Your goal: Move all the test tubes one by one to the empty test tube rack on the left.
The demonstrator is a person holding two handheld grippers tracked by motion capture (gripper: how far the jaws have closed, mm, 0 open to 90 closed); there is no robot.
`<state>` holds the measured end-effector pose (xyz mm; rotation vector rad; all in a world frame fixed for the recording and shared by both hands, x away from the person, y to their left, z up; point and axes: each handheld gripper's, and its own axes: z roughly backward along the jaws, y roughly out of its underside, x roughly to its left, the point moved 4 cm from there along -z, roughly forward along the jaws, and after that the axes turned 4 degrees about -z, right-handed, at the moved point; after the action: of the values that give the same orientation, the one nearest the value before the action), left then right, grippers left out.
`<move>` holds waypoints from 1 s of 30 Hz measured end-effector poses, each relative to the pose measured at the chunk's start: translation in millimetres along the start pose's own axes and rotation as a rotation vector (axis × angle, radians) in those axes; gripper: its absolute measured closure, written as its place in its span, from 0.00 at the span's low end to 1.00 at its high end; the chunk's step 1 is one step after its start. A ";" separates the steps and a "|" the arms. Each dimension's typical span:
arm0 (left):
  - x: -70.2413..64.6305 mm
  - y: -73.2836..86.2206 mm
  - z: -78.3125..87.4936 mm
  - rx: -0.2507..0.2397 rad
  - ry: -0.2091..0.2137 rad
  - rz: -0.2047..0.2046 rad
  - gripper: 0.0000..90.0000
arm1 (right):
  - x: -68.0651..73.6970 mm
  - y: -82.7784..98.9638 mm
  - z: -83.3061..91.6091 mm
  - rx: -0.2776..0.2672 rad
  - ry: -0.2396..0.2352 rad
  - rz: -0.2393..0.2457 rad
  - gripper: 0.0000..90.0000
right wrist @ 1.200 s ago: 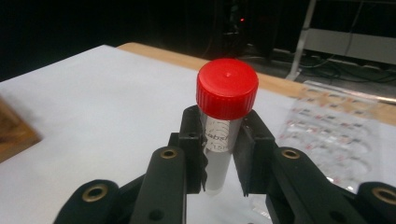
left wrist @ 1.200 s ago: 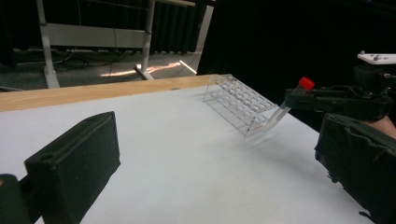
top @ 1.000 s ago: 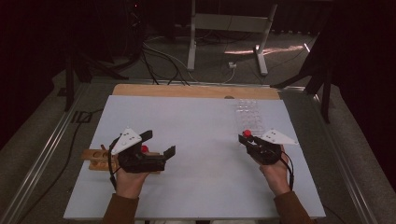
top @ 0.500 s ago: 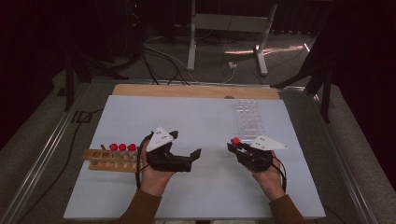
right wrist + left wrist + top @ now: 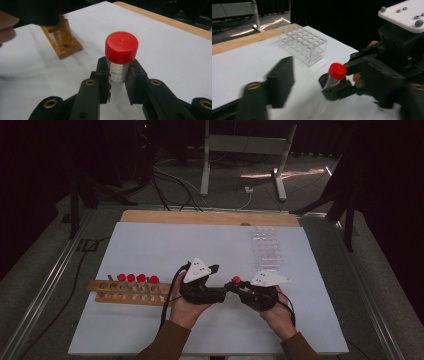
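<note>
My right gripper (image 5: 118, 75) is shut on a clear tube with a red cap (image 5: 121, 46), which it holds upright by the body just under the cap. In the high view the right gripper (image 5: 239, 287) and the tube (image 5: 236, 280) sit at the table's front middle. My left gripper (image 5: 222, 281) faces it from the left, and its jaws have just been closing. In the left gripper view the tube (image 5: 337, 71) stands in the gap between those jaws. The blurred left jaw is still apart from it.
A wooden rack (image 5: 127, 292) with several red-capped tubes lies at the front left, and its end (image 5: 61, 41) appears in the right gripper view. An empty clear plastic rack (image 5: 265, 247) (image 5: 303, 45) stands at the back right. The white mat (image 5: 165, 245) covers the table.
Both hands have come together at the front middle. The left gripper moved right, away from the wooden rack, and its jaws narrowed. The right gripper moved left with the tube.
</note>
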<state>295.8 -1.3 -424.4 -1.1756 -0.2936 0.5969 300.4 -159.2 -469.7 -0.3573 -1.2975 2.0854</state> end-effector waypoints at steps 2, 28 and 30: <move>-2.0 1.7 -3.9 0.011 0.016 -0.013 0.48 | 3.6 -0.8 -0.9 0.001 -0.008 0.002 0.82; 8.2 2.9 -0.1 0.023 -0.002 -0.002 0.79 | -6.9 -1.8 5.1 -0.030 -0.035 -0.061 0.23; 12.1 1.6 3.8 0.016 -0.009 0.005 0.79 | -12.5 -1.0 7.9 -0.034 -0.010 -0.073 0.16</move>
<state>303.2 9.0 -425.6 -1.1584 -0.2931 0.6084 305.9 -172.5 -466.3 -0.3093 -1.3333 2.0091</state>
